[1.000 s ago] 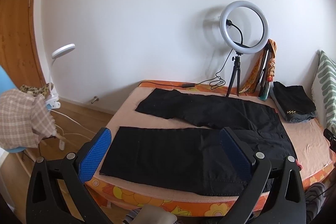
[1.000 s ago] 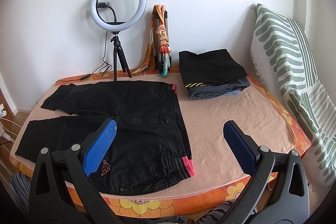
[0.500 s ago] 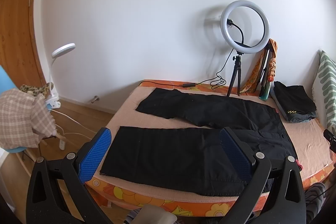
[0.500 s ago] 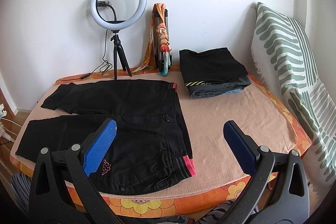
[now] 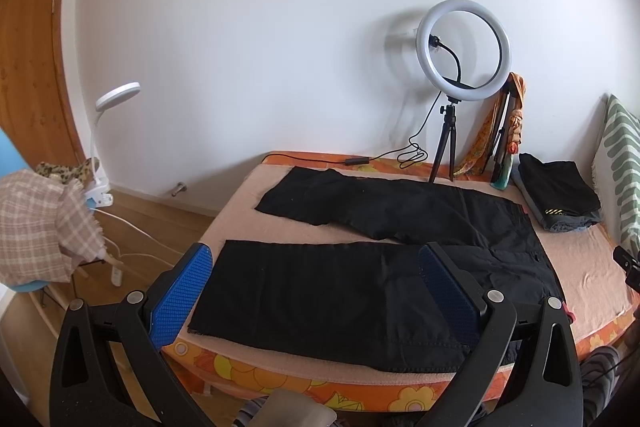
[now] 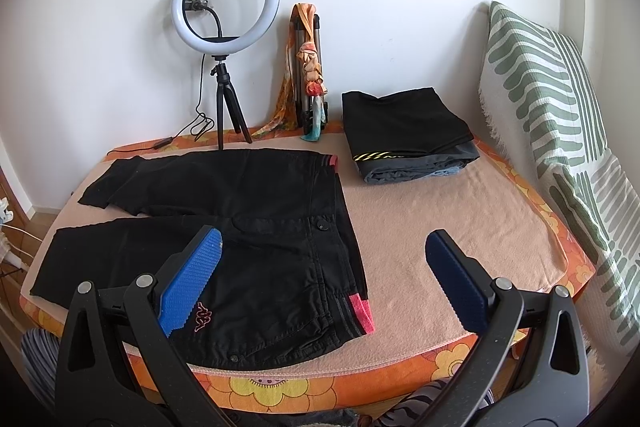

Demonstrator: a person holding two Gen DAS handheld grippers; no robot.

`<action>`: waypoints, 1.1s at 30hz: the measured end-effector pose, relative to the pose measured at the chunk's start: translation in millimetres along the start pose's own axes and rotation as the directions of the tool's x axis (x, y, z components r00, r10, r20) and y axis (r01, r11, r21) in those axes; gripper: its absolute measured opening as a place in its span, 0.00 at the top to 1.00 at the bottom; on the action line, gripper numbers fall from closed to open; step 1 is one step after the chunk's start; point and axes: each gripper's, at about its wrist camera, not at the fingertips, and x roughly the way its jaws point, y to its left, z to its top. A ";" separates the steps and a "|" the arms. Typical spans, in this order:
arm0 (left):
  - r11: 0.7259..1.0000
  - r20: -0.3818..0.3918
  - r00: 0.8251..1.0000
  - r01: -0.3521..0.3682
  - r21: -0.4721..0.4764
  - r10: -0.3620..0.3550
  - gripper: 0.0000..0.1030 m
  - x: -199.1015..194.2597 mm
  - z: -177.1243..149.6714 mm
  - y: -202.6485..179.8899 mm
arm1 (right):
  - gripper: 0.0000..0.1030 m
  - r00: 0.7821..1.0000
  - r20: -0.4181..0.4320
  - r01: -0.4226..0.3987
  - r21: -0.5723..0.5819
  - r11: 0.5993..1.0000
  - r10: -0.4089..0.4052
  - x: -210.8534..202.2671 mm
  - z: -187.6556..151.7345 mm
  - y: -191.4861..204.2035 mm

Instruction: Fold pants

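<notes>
Black pants (image 5: 360, 267) lie flat on the peach-covered bed (image 5: 240, 211), legs spread apart to the left, waistband to the right. In the right wrist view the pants (image 6: 260, 227) show a pink logo and a red waistband edge. My left gripper (image 5: 316, 291) is open and empty, held above the near leg. My right gripper (image 6: 324, 267) is open and empty, above the near waist corner and the bare blanket (image 6: 440, 211).
A stack of folded clothes (image 6: 404, 135) sits at the back right of the bed. A ring light on a tripod (image 6: 224, 39) and a scarf-draped stand (image 6: 310, 67) are by the wall. A striped cushion (image 6: 560, 131) lines the right. A chair with cloth (image 5: 40, 223) stands left.
Both grippers have drifted slightly back and up; the pants have not moved.
</notes>
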 end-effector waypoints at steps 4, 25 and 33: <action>1.000 0.000 1.000 0.000 -0.002 0.000 0.01 0.2 0.2 -0.6 | 0.00 1.000 0.000 0.000 -0.001 1.000 0.000 -0.4 -1.4 0.7; 1.000 -0.001 1.000 -0.013 0.003 0.013 0.01 8.5 2.3 3.5 | 0.00 1.000 -0.013 -0.002 -0.006 1.000 0.002 2.9 0.1 5.4; 1.000 -0.031 0.999 0.012 0.020 -0.012 0.01 25.6 5.1 8.6 | 0.00 1.000 -0.018 0.000 -0.024 1.000 0.000 14.7 8.2 7.7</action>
